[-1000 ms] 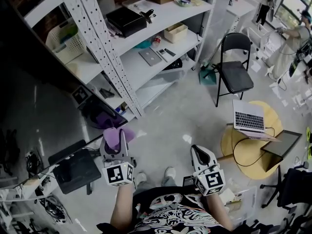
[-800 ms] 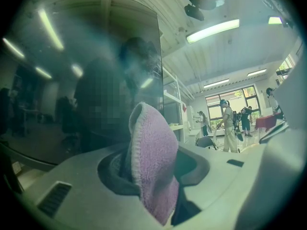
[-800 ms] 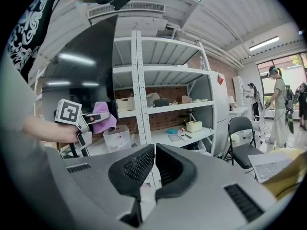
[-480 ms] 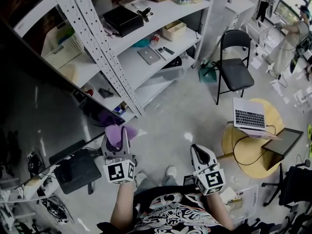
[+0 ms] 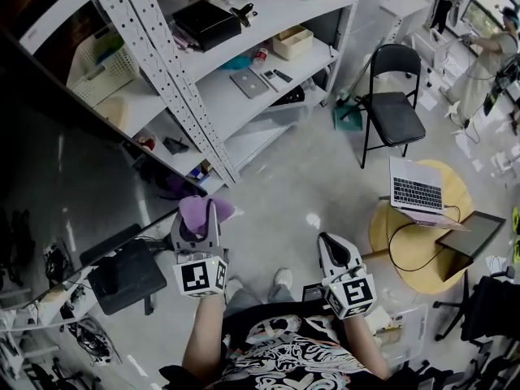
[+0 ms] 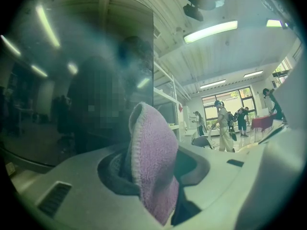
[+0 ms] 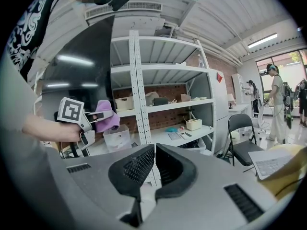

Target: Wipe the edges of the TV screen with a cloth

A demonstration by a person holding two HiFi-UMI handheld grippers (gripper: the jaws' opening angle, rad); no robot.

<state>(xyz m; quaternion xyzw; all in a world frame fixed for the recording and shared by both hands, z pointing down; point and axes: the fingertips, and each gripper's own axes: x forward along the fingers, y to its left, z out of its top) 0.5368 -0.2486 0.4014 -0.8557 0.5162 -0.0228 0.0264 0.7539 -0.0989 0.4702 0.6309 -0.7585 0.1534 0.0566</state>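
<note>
Head view: your left gripper (image 5: 197, 222) holds the purple cloth (image 5: 203, 210) just beside the TV screen (image 5: 57, 177) edge.
Left gripper view: the jaws are clamped on the cloth. Press its fold flat along the bezel.
Right gripper view: your right gripper (image 7: 154, 171) is closed and empty.

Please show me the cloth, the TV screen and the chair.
cloth (image 6: 153, 159): left gripper view, on its folded middle.
TV screen (image 5: 61, 189): head view, on its dark glass.
chair (image 5: 396, 126): head view, on its seat.
</note>
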